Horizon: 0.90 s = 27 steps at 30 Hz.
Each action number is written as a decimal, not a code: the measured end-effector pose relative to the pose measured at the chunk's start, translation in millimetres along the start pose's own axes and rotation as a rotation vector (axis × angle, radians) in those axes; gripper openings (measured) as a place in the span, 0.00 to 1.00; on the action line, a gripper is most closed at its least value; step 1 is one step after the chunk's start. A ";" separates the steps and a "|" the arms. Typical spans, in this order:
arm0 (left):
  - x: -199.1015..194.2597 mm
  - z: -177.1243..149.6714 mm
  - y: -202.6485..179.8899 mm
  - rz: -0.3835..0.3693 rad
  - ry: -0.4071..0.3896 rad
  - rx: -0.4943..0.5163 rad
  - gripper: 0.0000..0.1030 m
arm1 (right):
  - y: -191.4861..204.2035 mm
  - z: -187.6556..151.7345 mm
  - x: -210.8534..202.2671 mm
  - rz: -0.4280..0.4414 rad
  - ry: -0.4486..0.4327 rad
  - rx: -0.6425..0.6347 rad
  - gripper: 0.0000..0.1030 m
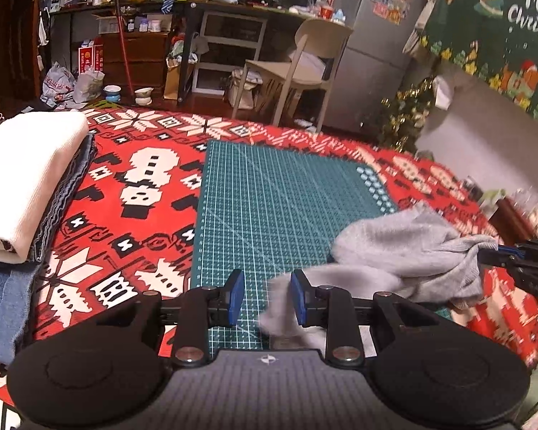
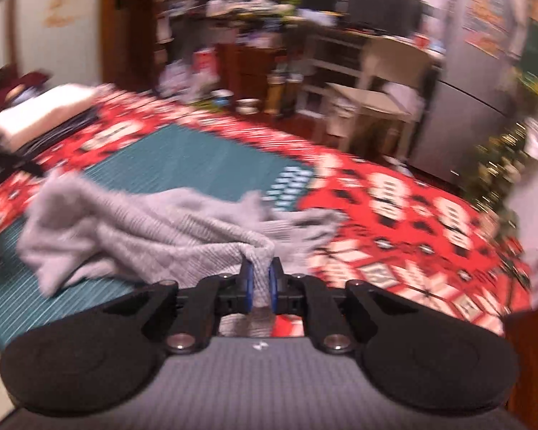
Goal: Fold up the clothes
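From my left wrist camera, my left gripper (image 1: 265, 299) is spread apart, holding nothing, above a green cutting mat (image 1: 269, 193). A crumpled grey garment (image 1: 394, 254) lies at the mat's right edge, one corner beside my right pad. Folded clothes (image 1: 25, 179) sit stacked far left.

From my blurred right wrist camera, my right gripper (image 2: 260, 286) is clenched on a bunched edge of the garment (image 2: 143, 233).

A lived-in home room, dressed for Christmas.

I see a cluttered desk (image 1: 197, 0), a pale chair (image 1: 297, 68), a grey fridge (image 1: 373, 53), a small tinsel tree (image 1: 409, 114), a "Merry Christmas" wall hanging (image 1: 502, 36) and a red festive blanket (image 1: 125, 193).
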<state>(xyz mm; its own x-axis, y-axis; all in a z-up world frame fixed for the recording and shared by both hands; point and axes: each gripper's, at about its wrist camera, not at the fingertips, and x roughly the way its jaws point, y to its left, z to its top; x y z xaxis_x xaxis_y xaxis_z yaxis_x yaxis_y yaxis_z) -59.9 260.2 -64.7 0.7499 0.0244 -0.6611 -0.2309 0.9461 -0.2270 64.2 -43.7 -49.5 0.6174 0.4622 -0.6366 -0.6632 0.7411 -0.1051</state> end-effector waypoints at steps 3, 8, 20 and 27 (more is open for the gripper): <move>-4.1 1.4 2.2 -0.025 -0.014 -0.019 0.27 | -16.5 -2.8 -0.9 -0.063 0.005 0.050 0.08; -9.6 0.5 -5.0 -0.172 0.000 0.005 0.27 | -41.3 -5.5 -1.7 -0.138 0.013 0.115 0.08; -11.5 -26.5 -61.5 -0.391 0.070 0.327 0.27 | -64.5 -13.7 7.2 -0.201 0.058 0.178 0.09; -1.3 -52.9 -98.5 -0.379 0.142 0.569 0.27 | -71.1 -16.7 6.5 -0.219 0.068 0.216 0.09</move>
<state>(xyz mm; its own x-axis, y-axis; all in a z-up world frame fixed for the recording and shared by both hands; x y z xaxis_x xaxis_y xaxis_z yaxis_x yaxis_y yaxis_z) -70.9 149.9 -79.3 0.6171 -0.3463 -0.7066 0.4201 0.9042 -0.0763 108.3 -101.6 -58.9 0.7011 0.2519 -0.6671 -0.4079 0.9090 -0.0855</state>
